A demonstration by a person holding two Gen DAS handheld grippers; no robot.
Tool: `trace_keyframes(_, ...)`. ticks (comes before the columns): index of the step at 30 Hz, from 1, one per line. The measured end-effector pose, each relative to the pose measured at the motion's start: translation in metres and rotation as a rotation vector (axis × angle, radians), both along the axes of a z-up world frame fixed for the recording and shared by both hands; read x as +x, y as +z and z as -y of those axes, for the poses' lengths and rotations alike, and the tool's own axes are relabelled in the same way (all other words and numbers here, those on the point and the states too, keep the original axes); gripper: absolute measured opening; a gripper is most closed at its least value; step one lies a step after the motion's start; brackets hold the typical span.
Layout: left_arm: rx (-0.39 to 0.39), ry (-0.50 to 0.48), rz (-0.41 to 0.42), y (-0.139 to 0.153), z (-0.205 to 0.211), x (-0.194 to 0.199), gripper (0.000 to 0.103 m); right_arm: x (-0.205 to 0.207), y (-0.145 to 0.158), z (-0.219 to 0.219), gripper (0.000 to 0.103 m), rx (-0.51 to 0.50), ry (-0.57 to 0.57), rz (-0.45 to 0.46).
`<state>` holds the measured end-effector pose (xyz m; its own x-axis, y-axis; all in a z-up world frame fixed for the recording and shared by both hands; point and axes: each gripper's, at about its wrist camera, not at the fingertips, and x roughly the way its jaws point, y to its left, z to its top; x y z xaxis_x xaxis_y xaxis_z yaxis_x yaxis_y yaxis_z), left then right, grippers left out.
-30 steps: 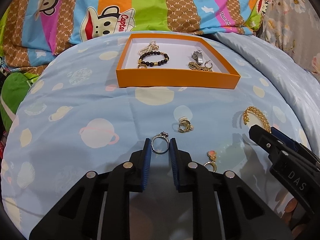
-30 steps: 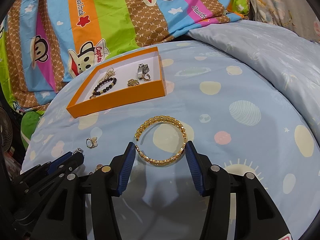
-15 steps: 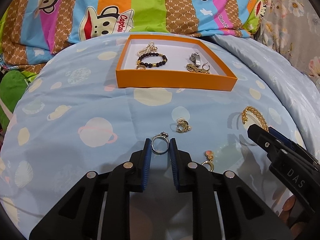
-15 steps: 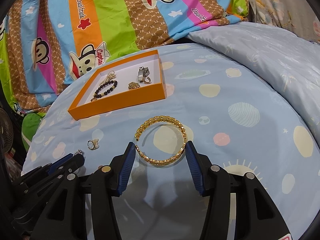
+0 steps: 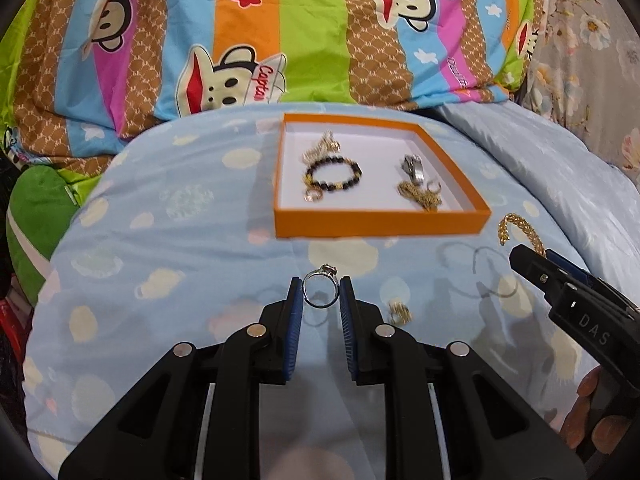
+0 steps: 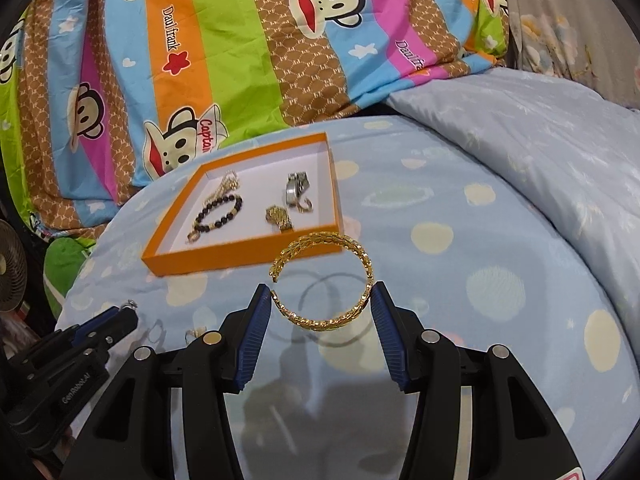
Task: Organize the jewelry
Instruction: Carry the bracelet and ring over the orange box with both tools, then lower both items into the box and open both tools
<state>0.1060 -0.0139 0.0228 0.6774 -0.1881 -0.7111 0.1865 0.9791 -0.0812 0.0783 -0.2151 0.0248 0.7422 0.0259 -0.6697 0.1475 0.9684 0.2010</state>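
Tongs of the left gripper [image 5: 320, 294] clamp a silver ring [image 5: 319, 290]; the right gripper [image 6: 322, 301] clamps a gold bangle [image 6: 325, 276], mid-frame below the orange tray [image 6: 240, 253].

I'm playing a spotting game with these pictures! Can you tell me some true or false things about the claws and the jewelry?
1. The left claw holds a silver ring. True.
2. The right claw holds a beaded bracelet. False: it holds a gold bangle; the beaded bracelet lies in the box.
3. The orange box is empty. False: several jewelry pieces lie inside.
4. A gold earring lies on the blue sheet. True.
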Motion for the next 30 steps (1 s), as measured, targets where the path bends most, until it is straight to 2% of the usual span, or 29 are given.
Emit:
trace_keyframes(7,-0.007,0.026,0.056,0.021,-0.001,0.042,0.018,0.047,0.011,-0.007,0.050,-0.034,0.035,0.017)
trace_keyframes(13,-0.023,0.027,0.070,0.028,0.008,0.083,0.018,0.090,0.011,-0.012,0.050,-0.038,0.063,0.014)
trace_keyframes(22,-0.003,0.012,0.043,0.008,0.027,0.126,0.018,0.144,0.005,-0.015,0.050,-0.040,0.085,0.001)
trace_keyframes(30,0.014,0.020,0.026,-0.007,0.032,0.143,0.018,0.168,-0.008,-0.023,0.051,-0.046,0.110,-0.019)
